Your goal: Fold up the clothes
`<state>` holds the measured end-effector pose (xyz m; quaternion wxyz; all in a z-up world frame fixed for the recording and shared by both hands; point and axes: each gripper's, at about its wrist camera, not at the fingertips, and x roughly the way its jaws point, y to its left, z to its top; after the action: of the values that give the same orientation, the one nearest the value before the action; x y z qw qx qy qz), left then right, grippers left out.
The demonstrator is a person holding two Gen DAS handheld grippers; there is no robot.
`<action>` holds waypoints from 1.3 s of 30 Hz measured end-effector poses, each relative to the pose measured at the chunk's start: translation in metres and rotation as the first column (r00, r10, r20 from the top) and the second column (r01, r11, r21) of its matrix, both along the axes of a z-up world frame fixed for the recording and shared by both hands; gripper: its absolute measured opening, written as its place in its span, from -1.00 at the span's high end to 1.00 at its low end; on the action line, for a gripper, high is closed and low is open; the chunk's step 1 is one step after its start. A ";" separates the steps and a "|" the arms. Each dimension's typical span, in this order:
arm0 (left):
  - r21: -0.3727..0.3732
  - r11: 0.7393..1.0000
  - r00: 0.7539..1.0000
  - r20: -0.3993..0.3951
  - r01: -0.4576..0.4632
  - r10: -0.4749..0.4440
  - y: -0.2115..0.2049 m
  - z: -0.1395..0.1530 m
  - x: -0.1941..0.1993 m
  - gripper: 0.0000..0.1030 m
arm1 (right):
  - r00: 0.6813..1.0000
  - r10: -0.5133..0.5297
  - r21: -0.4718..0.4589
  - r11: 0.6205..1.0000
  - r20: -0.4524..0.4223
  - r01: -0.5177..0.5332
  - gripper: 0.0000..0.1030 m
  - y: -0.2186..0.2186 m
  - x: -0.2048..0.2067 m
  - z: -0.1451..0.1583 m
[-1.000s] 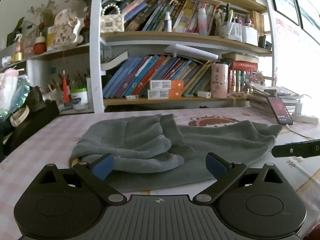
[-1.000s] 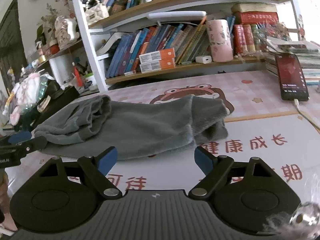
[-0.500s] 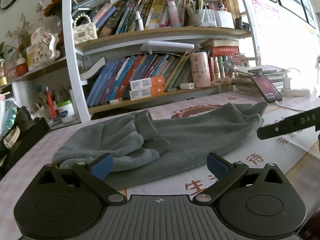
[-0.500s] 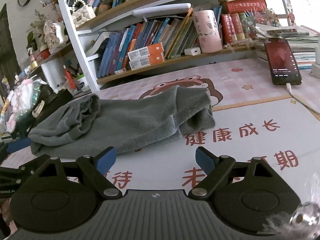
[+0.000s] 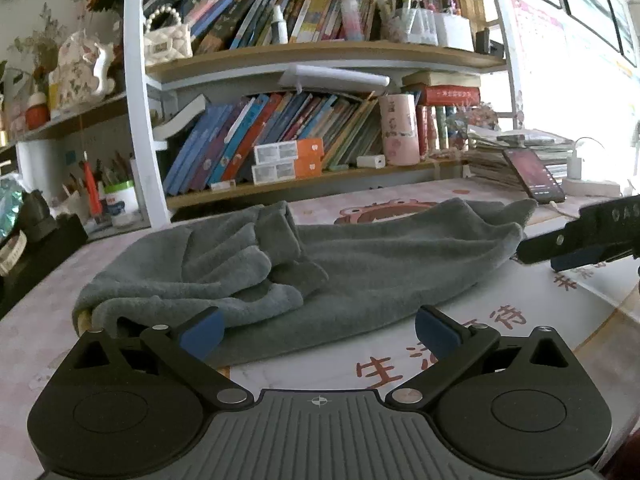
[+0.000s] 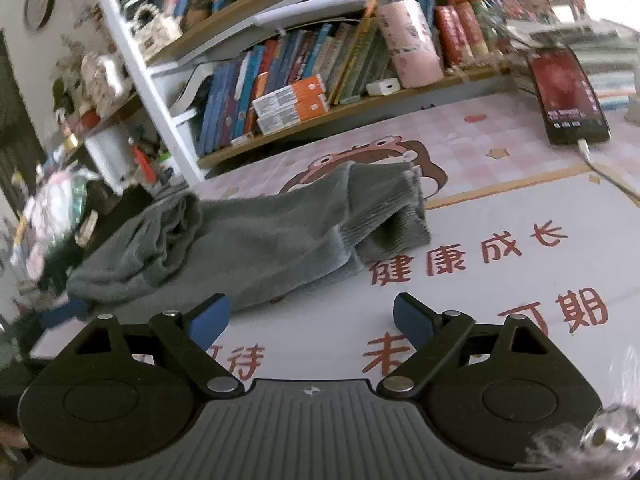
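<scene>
A grey fleece garment (image 5: 360,264) lies stretched across the table, its left end bunched into folds (image 5: 208,264). In the right wrist view it (image 6: 256,240) shows with ribbed cuffs (image 6: 392,216) at its right end. My left gripper (image 5: 318,330) is open and empty, just in front of the garment's near edge. My right gripper (image 6: 310,318) is open and empty, just in front of the garment's near right part. The right gripper's fingers (image 5: 576,240) show at the right edge of the left wrist view, close to the cuff end.
A bookshelf (image 5: 304,148) full of books runs along the back of the table. A phone (image 6: 568,96) on a cable leans at the back right. Dark objects (image 5: 36,240) and pen holders (image 5: 116,200) stand at the left. The table mat (image 6: 500,256) carries red printed characters.
Both grippers have shifted in front of the garment. The right gripper has tilted and come nearer the cuff end. The garment lies the same. Both stay open.
</scene>
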<state>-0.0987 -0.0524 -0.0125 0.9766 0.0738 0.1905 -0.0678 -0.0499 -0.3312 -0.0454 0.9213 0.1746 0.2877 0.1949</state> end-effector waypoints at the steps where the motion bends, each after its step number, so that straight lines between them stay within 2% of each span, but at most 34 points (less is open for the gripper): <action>1: -0.001 1.000 1.000 -0.006 0.001 -0.001 0.000 0.001 0.001 -1.00 | 1.000 -0.005 0.017 1.000 -0.009 0.005 -0.73 -0.004 0.003 0.000; 6: 0.003 1.000 1.000 0.008 0.020 -0.020 -0.004 0.008 0.007 -1.00 | 0.998 0.009 0.077 0.997 -0.070 -0.003 -0.71 -0.023 0.025 0.002; 15: 0.029 0.999 1.000 -0.017 0.023 -0.023 -0.016 0.008 0.023 -1.00 | 0.977 0.093 0.198 0.979 -0.191 -0.054 -0.67 -0.041 0.073 0.004; 23: 0.074 0.994 0.995 -0.060 0.086 -0.081 -0.040 0.009 0.040 -1.00 | 0.972 0.120 0.166 0.982 -0.205 -0.086 -0.53 -0.030 0.100 0.006; 26: 0.097 0.989 0.991 -0.081 0.114 -0.106 -0.049 0.008 0.043 -1.00 | 0.972 0.122 0.159 0.983 -0.199 -0.091 -0.32 -0.029 0.105 0.004; 28: 0.114 0.984 0.989 -0.082 0.135 -0.126 -0.056 0.008 0.044 -1.00 | 0.973 0.112 0.145 0.986 -0.201 -0.084 0.07 -0.030 0.107 0.002; 31: 0.147 0.976 0.984 -0.097 0.162 -0.149 -0.068 0.008 0.048 -1.00 | 0.971 0.113 0.174 0.982 -0.211 -0.076 0.35 -0.038 0.112 -0.004; 36: 0.244 0.949 0.978 -0.109 0.199 -0.177 -0.088 0.005 0.055 -1.00 | 0.971 0.125 0.252 0.965 -0.204 -0.072 0.53 -0.049 0.112 -0.007; 39: 0.265 0.942 0.976 -0.119 0.208 -0.183 -0.096 0.005 0.063 -1.00 | 0.973 0.132 0.291 0.954 -0.188 -0.073 0.61 -0.052 0.111 -0.003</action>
<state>-0.0361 -0.1480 -0.0078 0.9353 0.2242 0.2348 -0.1407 0.0615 -0.3833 -0.0482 0.8410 0.3079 0.3591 0.2625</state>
